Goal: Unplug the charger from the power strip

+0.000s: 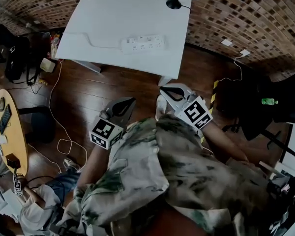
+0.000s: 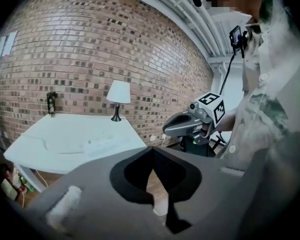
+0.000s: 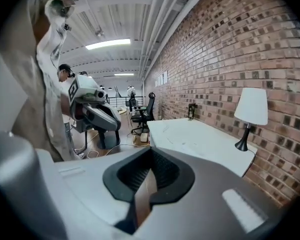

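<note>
A white power strip [image 1: 142,44] lies flat on the white table [image 1: 108,14], and its cable trails off to the left. The same strip [image 2: 102,144] shows faintly in the left gripper view. I cannot make out a charger plugged into it. My left gripper [image 1: 128,102] and right gripper [image 1: 169,91] hang close to the body, over the wooden floor and short of the table's near edge. Both point towards the table. The left gripper's jaws [image 2: 151,150] are shut on nothing, and the right gripper's jaws [image 3: 150,153] likewise meet with nothing between them.
A black-footed lamp [image 1: 174,3] with a white shade stands at the table's far right corner by the brick wall. A round wooden side table [image 1: 10,132] with small devices is at the left, with loose cables [image 1: 64,141] on the floor. Black office chairs [image 1: 270,102] stand to the right.
</note>
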`<action>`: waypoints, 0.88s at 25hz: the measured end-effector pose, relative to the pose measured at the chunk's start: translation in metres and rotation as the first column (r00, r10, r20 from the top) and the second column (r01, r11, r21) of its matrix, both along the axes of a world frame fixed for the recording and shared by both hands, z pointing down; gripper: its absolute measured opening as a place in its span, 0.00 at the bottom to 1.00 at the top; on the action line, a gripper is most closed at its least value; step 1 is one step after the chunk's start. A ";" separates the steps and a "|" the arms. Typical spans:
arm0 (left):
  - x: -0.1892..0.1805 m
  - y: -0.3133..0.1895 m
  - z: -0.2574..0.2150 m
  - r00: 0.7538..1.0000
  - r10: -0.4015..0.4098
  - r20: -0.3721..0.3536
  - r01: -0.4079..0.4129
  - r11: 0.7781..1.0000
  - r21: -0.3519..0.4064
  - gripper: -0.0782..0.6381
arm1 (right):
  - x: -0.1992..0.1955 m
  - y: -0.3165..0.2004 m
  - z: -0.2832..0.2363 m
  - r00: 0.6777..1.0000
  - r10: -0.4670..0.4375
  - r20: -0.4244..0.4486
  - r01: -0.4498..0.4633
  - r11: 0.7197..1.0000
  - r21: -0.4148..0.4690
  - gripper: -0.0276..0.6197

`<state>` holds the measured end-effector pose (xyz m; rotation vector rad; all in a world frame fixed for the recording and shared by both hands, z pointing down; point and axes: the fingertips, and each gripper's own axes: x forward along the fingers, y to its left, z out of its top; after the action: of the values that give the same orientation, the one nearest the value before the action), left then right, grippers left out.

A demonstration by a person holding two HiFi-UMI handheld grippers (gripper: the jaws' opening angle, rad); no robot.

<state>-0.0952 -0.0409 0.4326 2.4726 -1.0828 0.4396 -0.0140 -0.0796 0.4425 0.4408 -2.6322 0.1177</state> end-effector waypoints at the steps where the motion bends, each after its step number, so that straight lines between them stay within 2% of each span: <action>1: 0.000 -0.019 -0.001 1.000 -0.002 0.018 0.002 1.000 0.010 0.11 | 0.001 -0.021 0.001 1.000 -0.010 0.000 0.010 1.000 0.015 0.05; 6: -0.006 -0.088 0.002 0.996 -0.055 0.068 0.054 0.998 0.010 0.11 | 0.007 -0.092 0.027 0.997 -0.058 -0.050 0.059 0.998 0.030 0.05; 10: -0.014 -0.126 0.010 0.993 -0.060 0.101 0.061 0.998 -0.010 0.11 | 0.007 -0.126 0.055 0.994 -0.046 -0.096 0.045 0.999 -0.015 0.05; 16: -0.027 -0.180 0.027 0.992 0.029 0.122 -0.026 0.999 -0.029 0.11 | -0.011 -0.164 0.086 0.984 -0.028 -0.174 0.021 0.999 -0.041 0.05; 18: -0.033 -0.197 0.034 0.990 0.065 0.125 -0.060 0.997 -0.042 0.19 | -0.018 -0.179 0.096 0.980 -0.005 -0.197 -0.005 0.999 -0.050 0.05; 22: -0.044 -0.230 0.047 0.981 0.142 0.135 -0.137 0.990 -0.043 0.21 | -0.036 -0.205 0.119 0.972 0.023 -0.232 -0.044 0.996 -0.083 0.05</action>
<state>-0.1395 -0.2710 0.4794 2.5294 -0.9475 0.6737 -0.0503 -0.2844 0.5610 0.4409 -2.3821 0.1808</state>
